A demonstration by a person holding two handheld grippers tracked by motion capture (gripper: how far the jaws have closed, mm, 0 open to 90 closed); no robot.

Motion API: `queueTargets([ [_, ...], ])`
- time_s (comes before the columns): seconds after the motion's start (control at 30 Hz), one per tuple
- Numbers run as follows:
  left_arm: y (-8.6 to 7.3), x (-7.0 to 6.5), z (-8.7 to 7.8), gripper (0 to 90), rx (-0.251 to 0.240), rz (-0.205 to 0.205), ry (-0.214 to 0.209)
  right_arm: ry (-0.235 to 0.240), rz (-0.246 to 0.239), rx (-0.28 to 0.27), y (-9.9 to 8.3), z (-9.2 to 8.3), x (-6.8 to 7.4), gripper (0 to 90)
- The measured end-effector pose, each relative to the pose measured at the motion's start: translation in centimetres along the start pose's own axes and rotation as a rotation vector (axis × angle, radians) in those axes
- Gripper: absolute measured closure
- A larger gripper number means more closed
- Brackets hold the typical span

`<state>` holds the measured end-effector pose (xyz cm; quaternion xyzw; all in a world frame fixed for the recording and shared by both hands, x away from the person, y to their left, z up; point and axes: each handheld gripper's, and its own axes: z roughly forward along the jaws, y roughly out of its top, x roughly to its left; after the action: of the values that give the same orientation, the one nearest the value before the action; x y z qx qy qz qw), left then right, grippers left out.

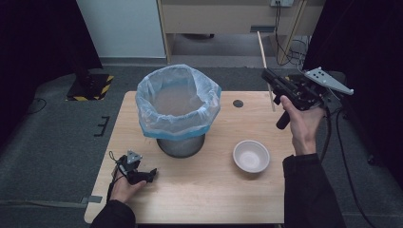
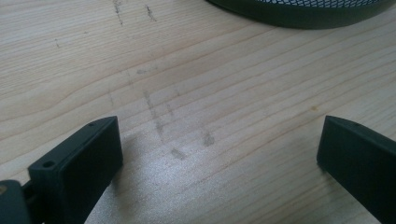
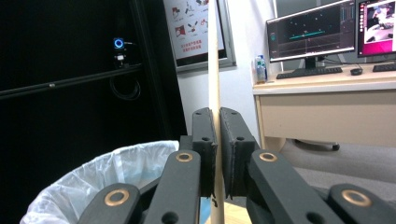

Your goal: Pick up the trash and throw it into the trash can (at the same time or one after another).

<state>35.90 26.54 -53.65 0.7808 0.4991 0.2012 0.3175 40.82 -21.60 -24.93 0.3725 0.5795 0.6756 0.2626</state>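
Observation:
My right gripper [image 1: 267,76] is raised above the table's right back corner, shut on a thin wooden stick [image 1: 265,66] that stands nearly upright. In the right gripper view the stick [image 3: 214,56] runs straight up between the closed jaws of my right gripper [image 3: 218,122]. A wire bin lined with a pale blue bag [image 1: 178,102] stands at the table's middle back; its bag rim [image 3: 93,177] shows at lower left. My left gripper [image 1: 153,172] rests low on the table's front left, open, with bare wood [image 2: 210,140] between its jaws. A white bowl [image 1: 251,155] sits at the right front.
A small dark round spot [image 1: 238,103] marks the table behind the bowl. The bin's dark base [image 2: 303,11] lies just ahead of my left gripper. A desk with monitors [image 3: 317,35] stands beyond the table. Cables trail on the floor at right.

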Motion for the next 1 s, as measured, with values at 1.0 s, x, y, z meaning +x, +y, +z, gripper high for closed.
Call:
queueTargets([
  [1.0, 0.0, 0.0, 0.0, 0.0, -0.002, -0.001, 0.000, 0.120, -0.004, -0.026, 1.5, 7.7, 5.5, 85.7],
])
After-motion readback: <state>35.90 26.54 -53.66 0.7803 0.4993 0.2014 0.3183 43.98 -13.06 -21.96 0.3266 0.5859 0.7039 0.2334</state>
